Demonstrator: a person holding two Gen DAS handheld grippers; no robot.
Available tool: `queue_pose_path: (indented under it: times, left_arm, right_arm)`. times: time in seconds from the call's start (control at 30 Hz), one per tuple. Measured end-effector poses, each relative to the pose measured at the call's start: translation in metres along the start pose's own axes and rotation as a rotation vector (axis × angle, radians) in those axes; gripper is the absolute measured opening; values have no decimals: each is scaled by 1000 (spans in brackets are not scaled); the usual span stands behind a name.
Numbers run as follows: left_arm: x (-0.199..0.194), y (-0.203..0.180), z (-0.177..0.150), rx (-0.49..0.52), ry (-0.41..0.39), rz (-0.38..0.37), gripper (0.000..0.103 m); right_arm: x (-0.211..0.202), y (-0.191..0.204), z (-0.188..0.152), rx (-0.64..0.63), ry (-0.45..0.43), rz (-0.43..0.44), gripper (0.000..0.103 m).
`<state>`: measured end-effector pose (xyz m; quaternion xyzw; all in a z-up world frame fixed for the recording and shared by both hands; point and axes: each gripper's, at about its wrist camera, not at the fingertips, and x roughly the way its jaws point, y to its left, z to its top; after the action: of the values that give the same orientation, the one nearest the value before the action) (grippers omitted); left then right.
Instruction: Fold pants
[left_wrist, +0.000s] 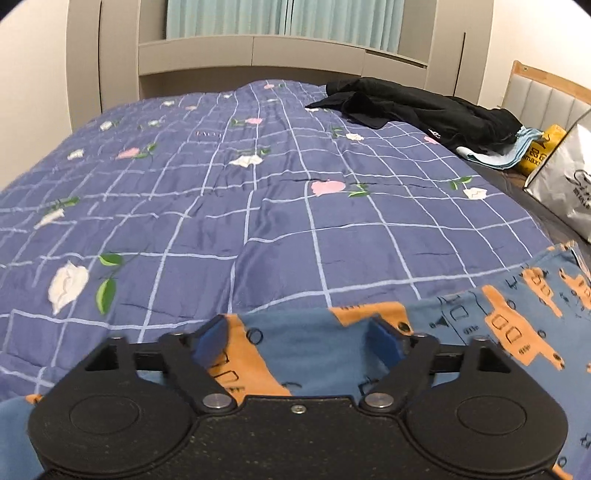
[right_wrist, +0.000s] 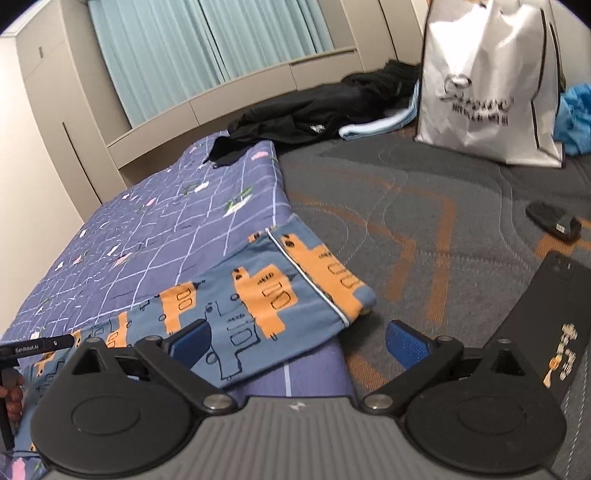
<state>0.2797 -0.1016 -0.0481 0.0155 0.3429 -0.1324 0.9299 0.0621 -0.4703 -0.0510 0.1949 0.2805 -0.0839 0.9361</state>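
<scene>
The pants (right_wrist: 236, 314) — blue pyjama-type fabric printed with orange vehicles and edged with white piping — lie flat at the near edge of the blue checked floral quilt (left_wrist: 229, 206), with one end reaching past the quilt's edge onto the grey patterned mattress (right_wrist: 424, 206). Your left gripper (left_wrist: 295, 341) stands with its jaws wide over the cloth; fabric lies beneath and between the blue pads, but neither pad presses on it. Your right gripper (right_wrist: 301, 341) is likewise spread wide, its left pad over the pants' lower edge, its right pad over bare mattress, nothing clamped. Expect the garment to be light, limp and non-fragile: it will drape, sag and crease wherever it is unsupported, and a single-point lift will probably let layers slide apart. Take hold at the edges — the piped end or a corner — pinching all layers together, one gripper at each end of the edge to be carried over. Keep clear of the black phone (right_wrist: 546, 314) lying beside the right pad.
</scene>
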Motion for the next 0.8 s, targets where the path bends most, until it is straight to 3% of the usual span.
queue_pose_path:
  times: [0.1,0.3,0.47,0.6,0.8]
  left_arm:
    - [-18,-9,-6,-6,-31,11,101]
    - [-51,-39,-29,15,-81,-85,102]
    - [-49,-64,-49,115,-27,-206,102]
    - [-46,-71,-63,155,-39,-190,103]
    - [-41,-67,-64,140,-31,-210,103]
  right_arm:
    - [9,-6,0,35,49,34,103]
    - [36,-22,-2,168,124,118,103]
    - [47,-34,3,278,87,172,101]
    - [50,-45,3,383,20,178,89]
    - [45,-60,-9,497,-69,143,61]
